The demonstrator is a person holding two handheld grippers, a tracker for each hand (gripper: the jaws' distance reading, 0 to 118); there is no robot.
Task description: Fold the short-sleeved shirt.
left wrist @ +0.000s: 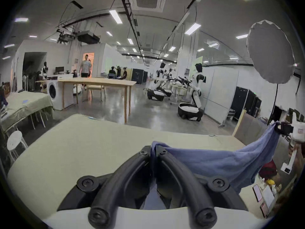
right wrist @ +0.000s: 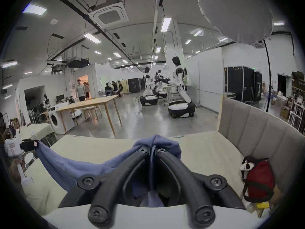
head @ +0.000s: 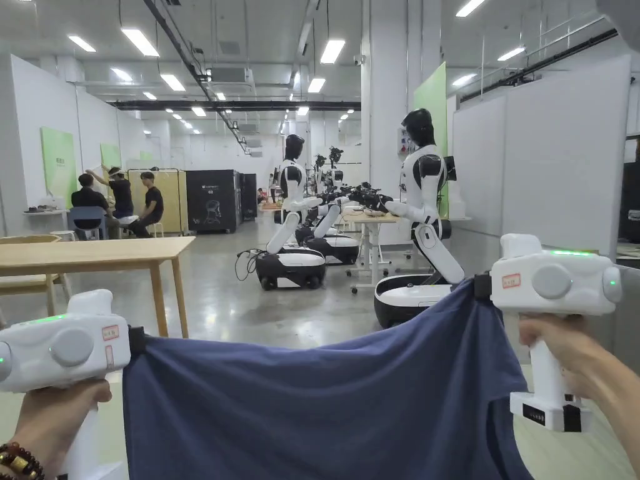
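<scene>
Your left gripper (left wrist: 153, 150) and right gripper (right wrist: 153, 150) both clamp the blue shirt (head: 325, 406), stretched aloft over the cream table (left wrist: 82, 150); red bag (right wrist: 259, 181) beside the padded panel (right wrist: 257, 133). No writing legible.

The shirt (head: 325, 406) runs off the head view's bottom edge, its sleeves and hem hidden.

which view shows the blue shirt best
The head view: the shirt hangs spread wide between the left claw and right claw. The left gripper view shows a sagging side stretch of it past its own shut jaws. The right gripper view shows a bunched corner in its jaws and a strip toward the other claw.
</scene>
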